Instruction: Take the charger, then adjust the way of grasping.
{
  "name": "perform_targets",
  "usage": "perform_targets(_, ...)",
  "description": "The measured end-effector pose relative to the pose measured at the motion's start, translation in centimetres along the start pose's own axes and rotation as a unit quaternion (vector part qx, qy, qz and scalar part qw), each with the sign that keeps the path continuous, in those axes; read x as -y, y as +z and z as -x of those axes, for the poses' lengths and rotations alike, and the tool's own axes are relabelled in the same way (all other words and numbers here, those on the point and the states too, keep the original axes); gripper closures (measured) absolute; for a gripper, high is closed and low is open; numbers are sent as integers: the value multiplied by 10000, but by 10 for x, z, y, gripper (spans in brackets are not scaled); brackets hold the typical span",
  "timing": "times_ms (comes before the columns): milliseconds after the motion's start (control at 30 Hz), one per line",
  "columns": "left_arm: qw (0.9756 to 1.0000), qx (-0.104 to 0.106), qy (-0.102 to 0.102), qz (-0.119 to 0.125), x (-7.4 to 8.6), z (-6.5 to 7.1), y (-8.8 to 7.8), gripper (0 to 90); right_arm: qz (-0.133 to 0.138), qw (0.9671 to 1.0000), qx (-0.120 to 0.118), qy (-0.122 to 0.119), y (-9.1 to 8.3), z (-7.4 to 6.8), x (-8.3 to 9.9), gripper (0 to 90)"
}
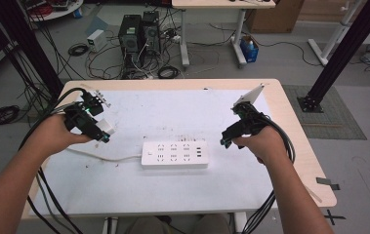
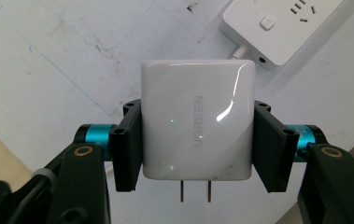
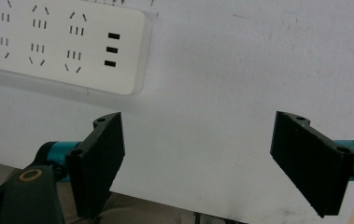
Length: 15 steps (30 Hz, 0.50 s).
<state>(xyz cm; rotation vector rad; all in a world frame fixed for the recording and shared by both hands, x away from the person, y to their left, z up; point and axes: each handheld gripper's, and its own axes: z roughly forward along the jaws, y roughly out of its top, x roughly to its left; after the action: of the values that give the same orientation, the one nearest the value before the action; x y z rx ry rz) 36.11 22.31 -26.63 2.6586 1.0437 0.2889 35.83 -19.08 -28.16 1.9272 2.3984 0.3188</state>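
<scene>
A white power strip [image 1: 174, 154] lies in the middle of the table, its cord running off to the left; it appears again as the power strip [image 2: 282, 25] and the power strip [image 3: 58, 44]. My left gripper [image 1: 102, 132] hangs above the table left of the strip, shut on a white charger plug [image 2: 197, 126]. The charger [image 1: 106, 126] has two flat prongs pointing back toward the camera. Both pads [image 2: 129, 144] press on its sides. My right gripper [image 1: 225, 142] hovers just right of the strip, open, with nothing between its fingers [image 3: 97, 158].
The table [image 1: 290, 126] has a white mat over a wooden top. Beyond its far edge, computer towers [image 1: 138, 34] and tangled cables sit on the floor. A black post [image 1: 334, 58] stands at the right.
</scene>
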Motion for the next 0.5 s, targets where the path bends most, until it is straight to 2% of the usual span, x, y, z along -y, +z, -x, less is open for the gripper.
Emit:
perform_targets(233,10000,10,31,62,-1,4,-1,426,41,10000,-40,-5,0,3,2,172)
perform_targets(467,9994,99,187,261,-2,8,-5,427,56,9999,-80,43,-2,2,3,172)
perform_targets(500,9993,101,259,243,-3,8,-5,427,63,9999,-86,51,-2,2,3,172)
